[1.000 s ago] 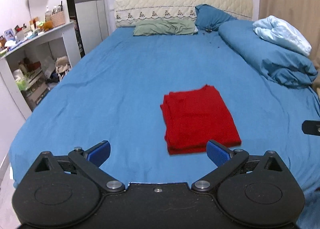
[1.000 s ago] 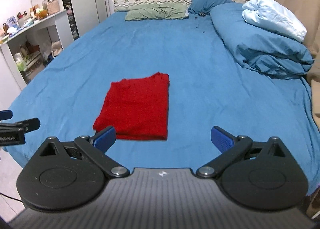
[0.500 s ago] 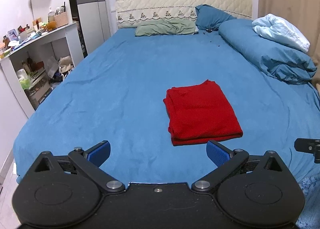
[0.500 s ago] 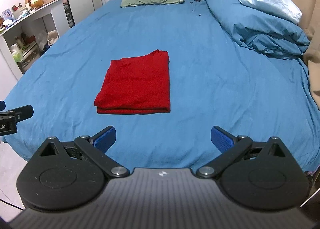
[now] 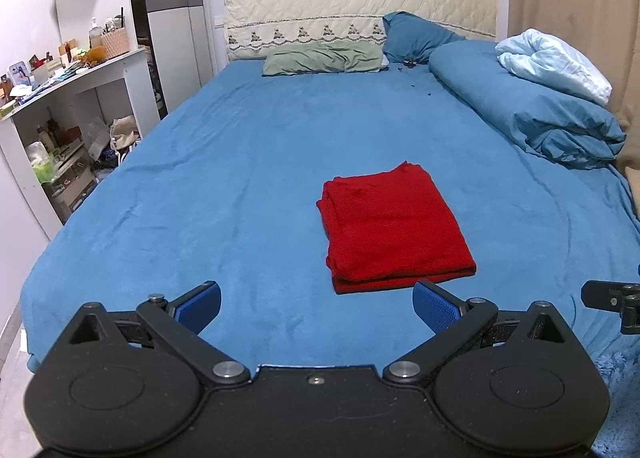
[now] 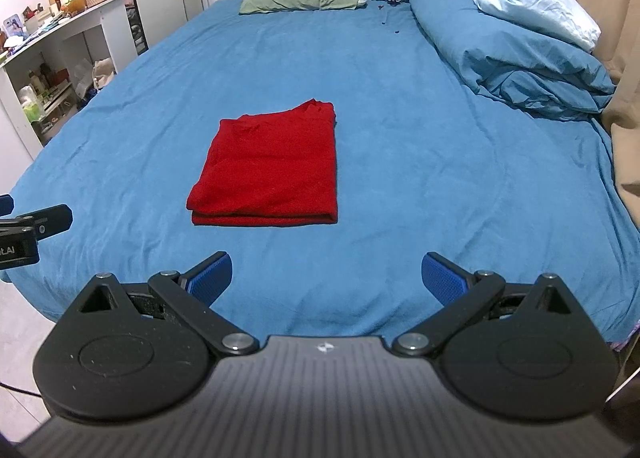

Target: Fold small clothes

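A red garment (image 5: 394,225) lies folded into a neat rectangle on the blue bed sheet (image 5: 240,185); it also shows in the right wrist view (image 6: 270,173). My left gripper (image 5: 316,308) is open and empty, held near the foot of the bed, short of the garment's near edge. My right gripper (image 6: 326,276) is open and empty, also back from the garment, which lies ahead to its left. Each gripper's tip shows at the edge of the other's view.
A rolled blue duvet (image 5: 528,113) with a pale blue blanket (image 5: 556,67) lies along the bed's right side. Pillows (image 5: 324,59) and a padded headboard (image 5: 360,13) are at the far end. A cluttered white shelf unit (image 5: 76,105) stands left of the bed.
Both grippers have drawn back from the folded red garment toward the foot of the bed. The garment has not moved. Both stay open.
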`<state>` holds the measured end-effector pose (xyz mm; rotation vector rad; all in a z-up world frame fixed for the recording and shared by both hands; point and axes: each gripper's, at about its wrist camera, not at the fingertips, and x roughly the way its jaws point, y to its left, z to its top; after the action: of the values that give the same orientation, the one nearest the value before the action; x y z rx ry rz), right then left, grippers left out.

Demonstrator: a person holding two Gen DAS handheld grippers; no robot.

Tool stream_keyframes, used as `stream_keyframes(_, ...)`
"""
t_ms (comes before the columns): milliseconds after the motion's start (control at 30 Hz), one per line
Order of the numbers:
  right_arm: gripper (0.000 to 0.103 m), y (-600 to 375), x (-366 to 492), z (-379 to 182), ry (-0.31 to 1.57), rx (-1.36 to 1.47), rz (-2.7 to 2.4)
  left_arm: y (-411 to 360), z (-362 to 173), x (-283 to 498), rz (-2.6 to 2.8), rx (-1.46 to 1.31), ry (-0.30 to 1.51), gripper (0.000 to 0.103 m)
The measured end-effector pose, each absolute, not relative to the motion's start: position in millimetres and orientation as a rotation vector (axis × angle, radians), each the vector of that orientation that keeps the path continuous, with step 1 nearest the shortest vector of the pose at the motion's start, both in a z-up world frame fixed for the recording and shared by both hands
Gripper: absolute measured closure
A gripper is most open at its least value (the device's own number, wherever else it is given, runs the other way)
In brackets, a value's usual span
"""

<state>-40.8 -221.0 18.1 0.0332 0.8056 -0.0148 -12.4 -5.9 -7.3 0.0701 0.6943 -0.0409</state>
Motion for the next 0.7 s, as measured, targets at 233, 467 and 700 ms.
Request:
stream_keyframes(233,0.000,-219.2,-41.3,19.4,0.802,0.033,-0.016,-0.8,-6.1,-12.1,-0.039,0.071,0.694,0.000)
stream_keyframes(467,0.000,-214.2,-44.5,23.7,0.797,0.035,-0.016,-1.7,-5.9,-13.0,-0.035,0.067,0.691,0.000)
stream_keyframes(700,0.000,-212.2,-44.9,23.7,0.797,0.035,-0.017,-3.1,-6.4,-14.0,-0.036,0.069,0.686,0.000)
